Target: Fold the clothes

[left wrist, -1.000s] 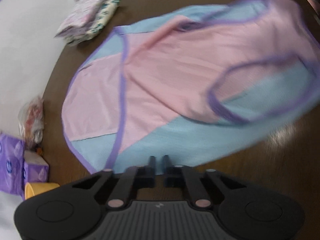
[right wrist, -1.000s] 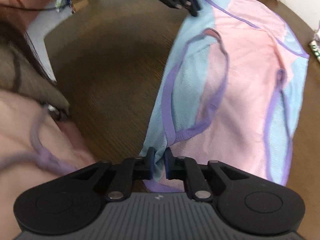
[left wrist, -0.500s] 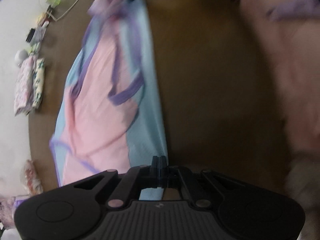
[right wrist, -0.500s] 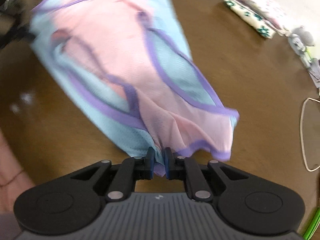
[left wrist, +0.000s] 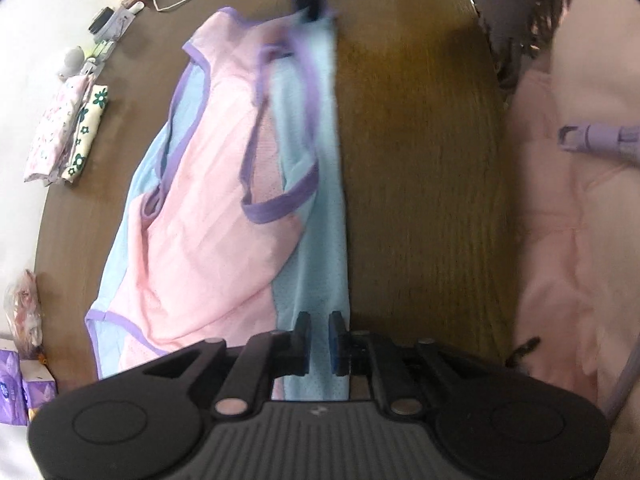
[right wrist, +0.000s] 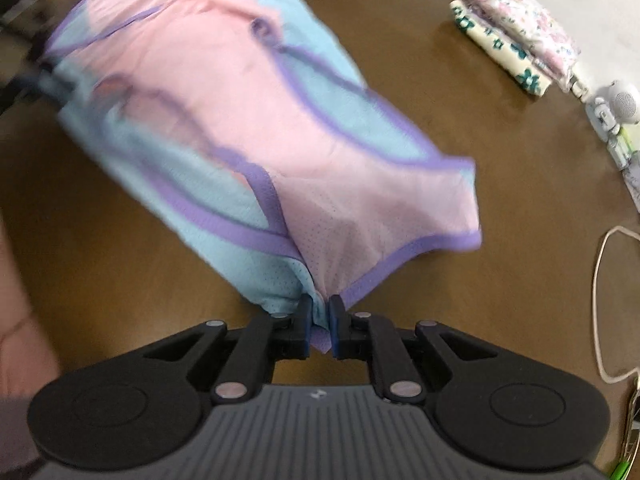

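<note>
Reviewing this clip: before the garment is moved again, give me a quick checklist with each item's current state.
1. Right gripper grip: ok, shut on a corner of the pink and blue garment.
2. Left gripper grip: cannot tell. Blue fabric lies between the fingers, but a gap shows and clamping is unclear.
3. Garment flatness: not ok. It is bunched and creased on the wooden table, with purple trim loops twisted.
4. Edge between the two grippers: ok, the blue edge runs fairly straight in the left wrist view.
5. Folded floral clothes: ok, apart from the garment.
6. White cable: ok, beside the right gripper and not touching the cloth.
</note>
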`<state>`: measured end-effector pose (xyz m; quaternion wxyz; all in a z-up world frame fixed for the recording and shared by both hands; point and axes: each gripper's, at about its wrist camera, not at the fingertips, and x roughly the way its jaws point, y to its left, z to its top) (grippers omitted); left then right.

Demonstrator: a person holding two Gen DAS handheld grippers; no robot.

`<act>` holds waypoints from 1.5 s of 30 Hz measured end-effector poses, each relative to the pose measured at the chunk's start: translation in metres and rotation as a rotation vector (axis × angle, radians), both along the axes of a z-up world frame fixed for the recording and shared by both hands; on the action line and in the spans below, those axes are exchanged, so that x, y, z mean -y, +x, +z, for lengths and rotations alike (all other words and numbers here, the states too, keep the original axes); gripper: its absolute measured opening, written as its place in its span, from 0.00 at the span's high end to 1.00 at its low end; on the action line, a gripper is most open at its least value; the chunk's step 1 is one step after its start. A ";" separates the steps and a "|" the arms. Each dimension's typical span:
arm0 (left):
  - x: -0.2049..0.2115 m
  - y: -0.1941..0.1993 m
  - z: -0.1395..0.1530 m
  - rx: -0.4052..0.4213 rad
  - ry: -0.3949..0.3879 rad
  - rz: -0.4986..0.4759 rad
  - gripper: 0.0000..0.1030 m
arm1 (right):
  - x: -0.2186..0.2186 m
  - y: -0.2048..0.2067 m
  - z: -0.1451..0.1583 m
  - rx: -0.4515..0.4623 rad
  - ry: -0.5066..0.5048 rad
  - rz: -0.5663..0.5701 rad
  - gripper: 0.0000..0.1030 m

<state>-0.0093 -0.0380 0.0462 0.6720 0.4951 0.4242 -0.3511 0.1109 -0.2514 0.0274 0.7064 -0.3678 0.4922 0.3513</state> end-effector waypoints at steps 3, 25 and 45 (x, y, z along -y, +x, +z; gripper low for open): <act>-0.001 -0.002 0.002 0.001 -0.011 -0.006 0.92 | 0.009 -0.024 0.000 -0.025 -0.006 0.019 0.90; -0.147 0.146 0.014 0.159 -0.132 0.508 0.55 | 0.024 0.047 0.005 0.030 0.312 -0.427 0.56; -0.177 0.096 0.005 0.107 -0.183 0.510 0.73 | -0.003 0.139 -0.011 -0.001 0.267 -0.424 0.61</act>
